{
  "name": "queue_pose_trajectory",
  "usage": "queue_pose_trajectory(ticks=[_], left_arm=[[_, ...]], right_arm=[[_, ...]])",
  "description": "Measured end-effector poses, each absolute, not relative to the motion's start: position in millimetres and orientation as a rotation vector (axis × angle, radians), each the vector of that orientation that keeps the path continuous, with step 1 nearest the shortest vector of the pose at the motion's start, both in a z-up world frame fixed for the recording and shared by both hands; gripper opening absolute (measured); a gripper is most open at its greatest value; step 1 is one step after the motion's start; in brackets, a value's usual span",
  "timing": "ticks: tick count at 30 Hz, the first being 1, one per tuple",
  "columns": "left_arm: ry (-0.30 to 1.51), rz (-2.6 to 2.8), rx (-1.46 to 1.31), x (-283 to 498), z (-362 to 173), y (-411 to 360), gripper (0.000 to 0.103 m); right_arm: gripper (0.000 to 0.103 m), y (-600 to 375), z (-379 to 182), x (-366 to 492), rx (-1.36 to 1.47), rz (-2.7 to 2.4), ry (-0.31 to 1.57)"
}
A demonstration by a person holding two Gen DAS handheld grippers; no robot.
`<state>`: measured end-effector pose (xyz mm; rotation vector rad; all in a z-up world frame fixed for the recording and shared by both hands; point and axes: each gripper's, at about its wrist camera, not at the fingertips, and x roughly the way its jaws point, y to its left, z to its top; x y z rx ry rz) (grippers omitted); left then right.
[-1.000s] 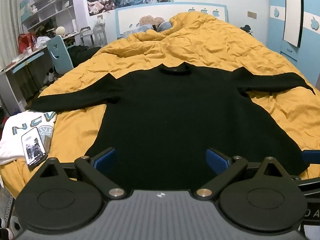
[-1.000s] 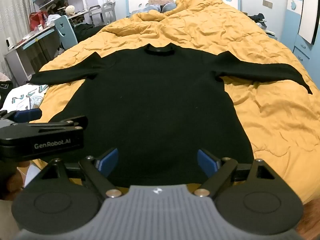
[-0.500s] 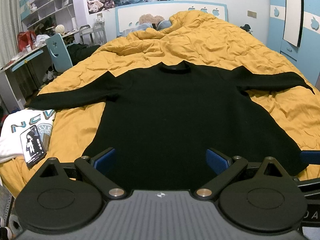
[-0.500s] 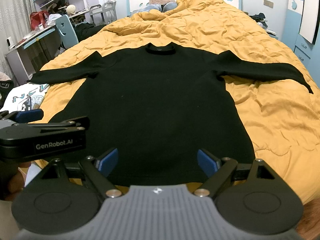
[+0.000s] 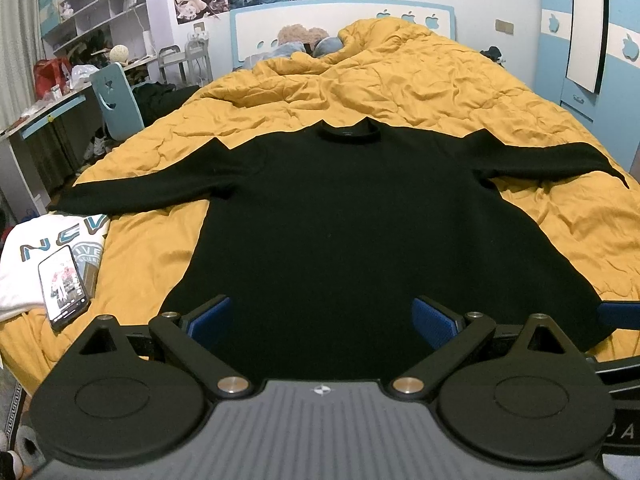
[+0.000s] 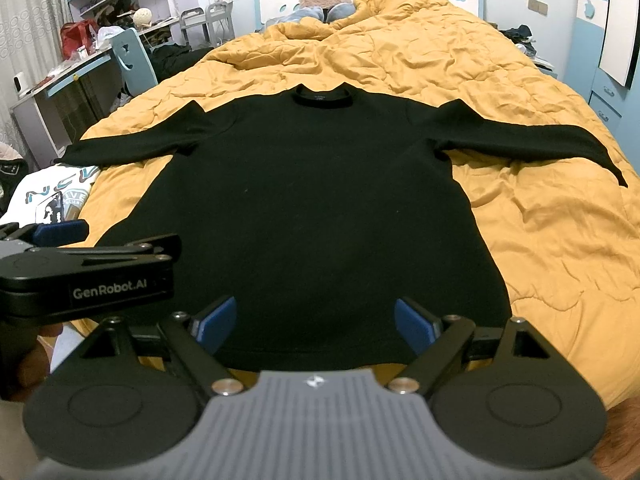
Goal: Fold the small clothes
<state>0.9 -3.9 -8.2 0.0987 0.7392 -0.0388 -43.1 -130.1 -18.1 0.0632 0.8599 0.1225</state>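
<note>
Black sweater [image 5: 352, 232] is laid flat on the yellow quilt [image 5: 420, 80], collar toward the headboard, both sleeves spread sideways, hem nearest the cameras. Left gripper [image 5: 322, 318] is held over the hem edge, jaws released and wide, nothing clasped between the blue pads [image 5: 434, 320]. Right gripper [image 6: 316, 322] is likewise held above the hem, jaws parted and unloaded. At the bed's left edge a white printed T-shirt [image 5: 28, 268] is seen, with a phone [image 5: 62, 288] resting on it, screen lit. A desk chair [image 5: 118, 100] is noted beyond.
</note>
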Motion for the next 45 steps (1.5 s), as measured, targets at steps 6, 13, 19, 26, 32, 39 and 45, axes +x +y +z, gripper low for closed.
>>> queue_pose_trajectory(ticks=[6, 13, 19, 26, 32, 39, 45], left_arm=[[0.742, -0.041, 0.096, 0.6, -9.0, -4.3, 0.103], [0.75, -0.043, 0.088, 1.0, -10.0, -4.1, 0.103], [0.755, -0.047, 0.084, 1.4, -9.7, -4.2, 0.103], [0.757, -0.048, 0.082, 1.7, -9.7, -5.0, 0.103], [0.757, -0.049, 0.082, 1.8, -9.8, -4.8, 0.103], [0.757, -0.049, 0.083, 1.9, -9.7, -4.4, 0.103], [0.759, -0.052, 0.081, 1.9, -9.9, -4.7, 0.103]], right_arm=[[0.082, -128.6, -19.1, -42.4, 0.065, 0.121, 0.863], [0.082, -128.7, -19.2, -42.1, 0.065, 0.121, 0.863], [0.082, -127.2, -19.4, -42.9, 0.065, 0.12, 0.861], [0.082, -127.1, -19.5, -42.4, 0.066, 0.121, 0.863], [0.082, -127.9, -19.1, -42.2, 0.066, 0.121, 0.863], [0.082, -127.5, -19.8, -41.2, 0.067, 0.121, 0.862], [0.082, -124.4, -23.2, -43.3, 0.066, 0.122, 0.867]])
